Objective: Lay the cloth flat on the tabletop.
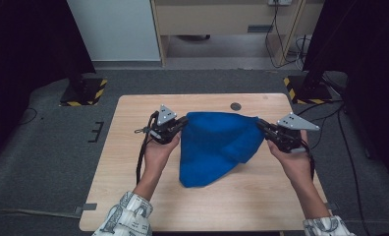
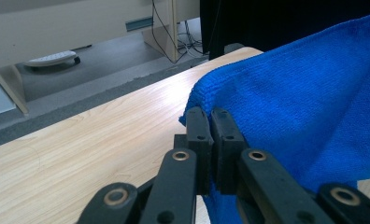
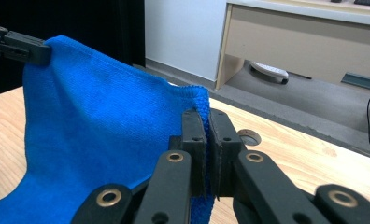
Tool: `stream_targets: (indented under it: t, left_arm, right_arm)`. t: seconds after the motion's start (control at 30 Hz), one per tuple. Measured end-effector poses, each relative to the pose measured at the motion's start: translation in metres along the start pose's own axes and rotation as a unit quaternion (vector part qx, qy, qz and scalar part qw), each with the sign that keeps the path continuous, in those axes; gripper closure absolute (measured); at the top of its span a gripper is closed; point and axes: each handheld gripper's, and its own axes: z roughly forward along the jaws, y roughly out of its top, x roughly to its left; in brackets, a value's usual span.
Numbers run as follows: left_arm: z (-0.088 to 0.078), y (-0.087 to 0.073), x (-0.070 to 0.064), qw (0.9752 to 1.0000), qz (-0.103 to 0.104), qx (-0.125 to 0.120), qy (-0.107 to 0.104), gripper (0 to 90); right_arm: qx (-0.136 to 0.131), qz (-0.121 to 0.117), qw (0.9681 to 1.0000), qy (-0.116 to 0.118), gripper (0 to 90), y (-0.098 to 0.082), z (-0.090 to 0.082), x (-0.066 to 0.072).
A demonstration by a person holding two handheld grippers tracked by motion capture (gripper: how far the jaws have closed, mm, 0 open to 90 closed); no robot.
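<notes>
**Operator:** I have the blue cloth [image 1: 213, 147] by two corners. My left claw [image 1: 182, 122] is clamped on its left corner and my right claw [image 1: 259, 123] is clamped on its right corner. The top edge hangs between them above the middle of the table [image 1: 124, 162], and the lower tip trails onto the wood near me.

**Observer:** In the left gripper view the blue cloth [image 2: 304, 107] runs right into the pinch of the left claw [image 2: 210, 113]. How do you judge the step?

**Operator:** I read it as spreading or folding the cloth. To do it well I'd keep both hands level and the top edge lightly taut, so the fabric hangs flat instead of bunching. The right claw [image 3: 206, 114] has only a thin bite of hem, so I'd avoid any sharp tug that could pull it free.

**Observer:** And the surroundings?

**Operator:** The table is pale wood with a round cable hole [image 1: 236, 106] at the far edge. Grey carpet [image 1: 50, 147] surrounds it, with yellow-and-black striped stand bases [image 1: 84, 92] at the far left and far right. A light wooden desk [image 1: 222, 19] stands beyond, with cables [image 1: 281, 44] hanging beside it.
</notes>
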Motion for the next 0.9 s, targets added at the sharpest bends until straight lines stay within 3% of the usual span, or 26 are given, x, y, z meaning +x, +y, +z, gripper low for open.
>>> stream_targets:
  t: [0.47,0.7,0.9]
  left_arm:
    - [-0.044,0.008,-0.014,0.9993,0.008,-0.033,-0.017,86.6]
    - [-0.047,0.020,-0.014,0.9993,0.014,-0.032,-0.008,86.6]
    - [-0.048,0.022,-0.014,0.9993,0.014,-0.033,-0.008,86.6]
  right_arm:
    - [-0.021,-0.019,0.9996,0.007,86.4,0.021,-0.045,0.013]
    - [-0.018,-0.013,0.9997,0.002,86.2,0.026,-0.041,0.005]
    - [-0.022,-0.010,0.9997,0.002,86.3,0.030,-0.043,0.007]
